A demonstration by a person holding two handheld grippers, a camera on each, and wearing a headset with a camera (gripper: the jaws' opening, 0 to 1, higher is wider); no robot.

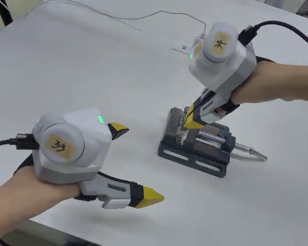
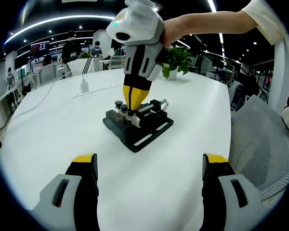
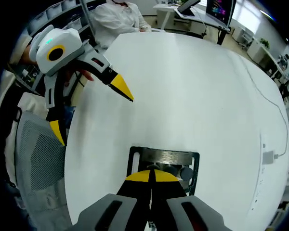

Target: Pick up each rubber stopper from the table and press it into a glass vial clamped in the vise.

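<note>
My right gripper (image 3: 151, 176), jaws pressed together, points down into the vise (image 1: 194, 154). My left gripper (image 2: 149, 163) hangs spread wide nearby.

Bright, even overhead light, soft shadows, sharp focus, fisheye bending at edges.

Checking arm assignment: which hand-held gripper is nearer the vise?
Right. The right hand-held gripper is over the vise, tips down at it; the left hand-held gripper hangs apart, above the table.
</note>
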